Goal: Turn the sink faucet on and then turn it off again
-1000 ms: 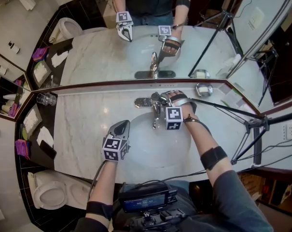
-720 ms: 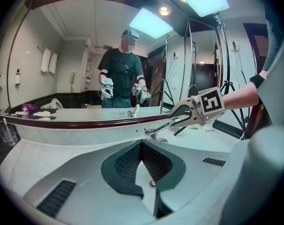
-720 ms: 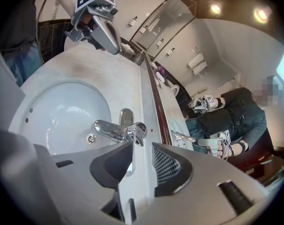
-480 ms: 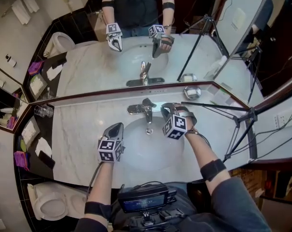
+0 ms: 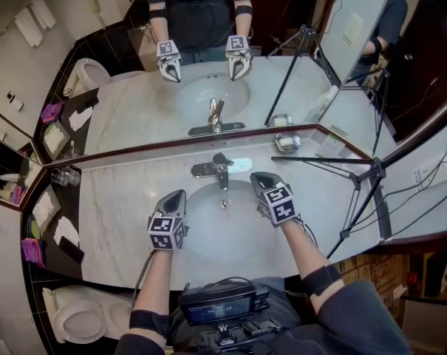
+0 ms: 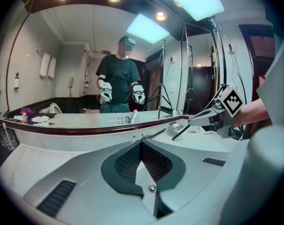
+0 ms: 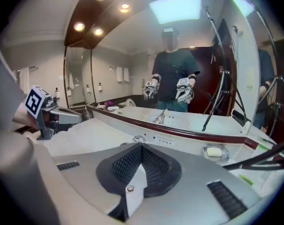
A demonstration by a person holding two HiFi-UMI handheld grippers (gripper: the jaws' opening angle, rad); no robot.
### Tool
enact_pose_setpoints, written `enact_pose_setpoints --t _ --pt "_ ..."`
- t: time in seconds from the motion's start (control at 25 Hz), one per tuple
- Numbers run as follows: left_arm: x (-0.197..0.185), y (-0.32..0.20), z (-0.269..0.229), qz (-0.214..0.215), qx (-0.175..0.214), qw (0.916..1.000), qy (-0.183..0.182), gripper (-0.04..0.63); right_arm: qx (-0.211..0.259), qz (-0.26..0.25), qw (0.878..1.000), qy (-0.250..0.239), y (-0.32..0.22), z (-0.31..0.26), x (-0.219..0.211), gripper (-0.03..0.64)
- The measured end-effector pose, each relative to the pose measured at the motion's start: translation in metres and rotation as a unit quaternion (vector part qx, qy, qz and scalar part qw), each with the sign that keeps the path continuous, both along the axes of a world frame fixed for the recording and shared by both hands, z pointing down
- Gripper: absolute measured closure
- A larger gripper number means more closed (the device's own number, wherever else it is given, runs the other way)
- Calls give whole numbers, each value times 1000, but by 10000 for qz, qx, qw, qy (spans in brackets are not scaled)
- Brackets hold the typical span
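Two grippers hang over the white sink basin (image 5: pixel 223 235), neither touching the faucet (image 5: pixel 221 170).

Left gripper (image 5: pixel 176 197): jaws fully together, nothing between the pads, tip over the basin's left rim.

Right gripper (image 5: pixel 261 178): jaws have just been closing and now meet, with nothing between them. Its tip is over the basin's right rim, near the faucet's base plate but apart from it.

Faucet: chrome, single lever, mounted on the marble countertop (image 5: pixel 120 198) at the back of the basin, against the mirror (image 5: pixel 134 95). It sits between the two gripper tips and a little beyond them. Whether water runs from the spout cannot be told.

Soap dish (image 5: pixel 287 142) with a pale bar stands on the counter to the right of the faucet. A drinking glass (image 5: pixel 63 176) stands at the counter's far left. Tripod (image 5: pixel 376 171) legs reach over the counter's right end.
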State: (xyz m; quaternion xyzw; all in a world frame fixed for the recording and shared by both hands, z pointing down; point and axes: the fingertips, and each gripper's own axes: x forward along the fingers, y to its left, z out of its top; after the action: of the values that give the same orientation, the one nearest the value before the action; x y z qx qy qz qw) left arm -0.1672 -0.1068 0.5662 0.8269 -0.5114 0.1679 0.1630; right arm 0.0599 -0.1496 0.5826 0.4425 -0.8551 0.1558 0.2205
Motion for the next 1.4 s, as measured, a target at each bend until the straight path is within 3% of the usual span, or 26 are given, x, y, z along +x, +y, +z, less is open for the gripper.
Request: enact_pose_setpoints --t 0.32,0.56,0.8,1.0,1.2,1.4 --pt "0 4 -4 -12 44 10000 55 594 -279 518 9954 -762 29 2 12 599" --pt "3 8 -4 102 74 9999 -28 594 -371 689 9918 -1010 42 5 21 598" --pt "4 8 -7 101 137 9999 -29 594 -334 640 9928 -957 42 6 21 598" --pt "6 7 -7 94 130 9999 -32 595 -129 480 9966 -653 34 5 18 597" --pt "3 6 -4 50 90 9999 -49 595 347 193 9988 271 18 3 12 591" --pt "0 4 -2 16 63 9999 -80 595 616 -434 9918 1028 -1 5 -3 500"
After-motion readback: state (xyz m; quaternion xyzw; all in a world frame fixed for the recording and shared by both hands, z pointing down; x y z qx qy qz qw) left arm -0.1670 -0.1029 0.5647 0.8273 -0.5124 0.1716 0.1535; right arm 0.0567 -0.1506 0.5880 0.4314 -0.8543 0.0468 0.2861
